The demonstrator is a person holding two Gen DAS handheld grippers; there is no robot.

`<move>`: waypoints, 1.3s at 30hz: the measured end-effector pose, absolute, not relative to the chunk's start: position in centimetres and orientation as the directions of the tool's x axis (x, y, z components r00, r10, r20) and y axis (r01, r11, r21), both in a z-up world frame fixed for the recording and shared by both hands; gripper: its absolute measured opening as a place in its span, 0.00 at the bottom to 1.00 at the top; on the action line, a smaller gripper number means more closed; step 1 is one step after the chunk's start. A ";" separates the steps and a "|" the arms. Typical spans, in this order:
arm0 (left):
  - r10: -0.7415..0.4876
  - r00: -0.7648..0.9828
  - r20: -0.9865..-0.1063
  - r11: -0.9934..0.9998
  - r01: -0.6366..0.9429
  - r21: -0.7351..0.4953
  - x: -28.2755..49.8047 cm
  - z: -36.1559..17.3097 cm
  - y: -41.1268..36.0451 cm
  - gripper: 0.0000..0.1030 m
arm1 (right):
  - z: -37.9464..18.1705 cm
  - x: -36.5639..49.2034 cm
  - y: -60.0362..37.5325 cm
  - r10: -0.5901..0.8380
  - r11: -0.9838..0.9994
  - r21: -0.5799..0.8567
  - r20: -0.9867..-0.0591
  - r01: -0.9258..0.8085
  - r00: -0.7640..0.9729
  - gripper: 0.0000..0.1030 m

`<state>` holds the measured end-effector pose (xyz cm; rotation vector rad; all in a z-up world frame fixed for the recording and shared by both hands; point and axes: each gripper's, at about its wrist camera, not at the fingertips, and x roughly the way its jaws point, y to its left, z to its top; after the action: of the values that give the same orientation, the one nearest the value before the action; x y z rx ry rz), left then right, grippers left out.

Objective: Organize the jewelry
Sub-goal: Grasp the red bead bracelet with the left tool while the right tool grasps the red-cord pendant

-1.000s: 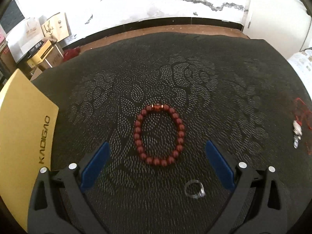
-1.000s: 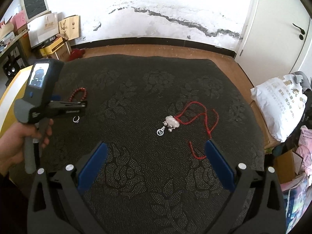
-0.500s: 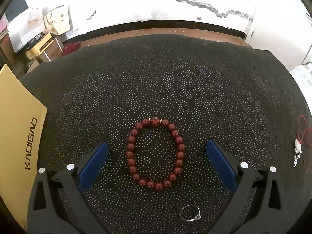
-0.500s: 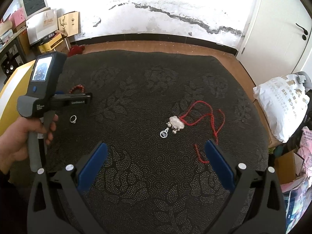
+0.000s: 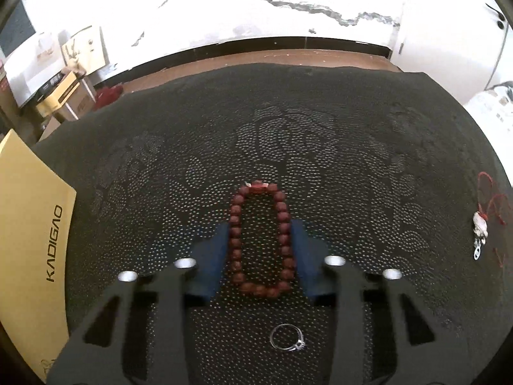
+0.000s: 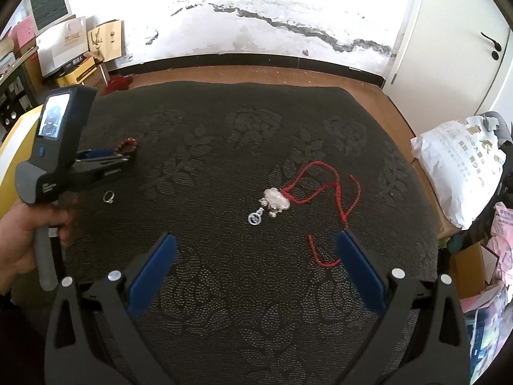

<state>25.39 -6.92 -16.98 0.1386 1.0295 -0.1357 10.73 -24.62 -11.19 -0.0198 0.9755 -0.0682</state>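
Observation:
A dark red bead bracelet [image 5: 260, 238] lies on the black patterned cloth [image 5: 352, 160]. My left gripper [image 5: 260, 227] is shut on the bracelet, its blue pads [image 5: 221, 250] pressing both sides so the loop is squeezed narrow. The bracelet also shows in the right wrist view [image 6: 127, 145]. A silver ring [image 5: 286, 337] lies just behind the bracelet, under the left gripper. A silver pendant on a red cord [image 6: 275, 199] lies mid-cloth. My right gripper [image 6: 256, 258] is open and empty, hovering near the pendant.
A yellow box lid [image 5: 32, 240] marked KADIGAO lies at the cloth's left edge. Cardboard boxes [image 6: 80, 64] stand at the back left. A white bag [image 6: 458, 166] sits off the right edge. A white door [image 6: 465, 32] is at the far right.
My left gripper moved forward over the bracelet and closed on it, squeezing the round loop into a narrow oval. The right gripper stayed nearly still and open.

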 end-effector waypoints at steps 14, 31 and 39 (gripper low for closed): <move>-0.018 0.500 -0.866 0.988 0.143 0.062 26.3 -16.1 -5.6 0.15 | -15.6 15.9 -27.9 -0.074 0.987 0.000 -0.888 0.161 0.454 0.94; -0.039 0.497 -0.867 0.988 0.149 0.042 26.3 -15.3 -4.7 0.01 | -19.4 20.1 -28.1 -0.092 0.970 0.010 -0.912 0.244 0.400 0.82; -0.094 0.489 -0.867 0.987 0.159 -0.017 26.3 -14.1 -3.7 0.00 | -18.6 19.7 -28.7 -0.060 0.971 0.044 -0.907 0.237 0.417 0.29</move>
<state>26.32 -3.73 -14.10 0.0680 1.0490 -0.1535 19.69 -28.67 -18.56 0.1749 1.1267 -0.1875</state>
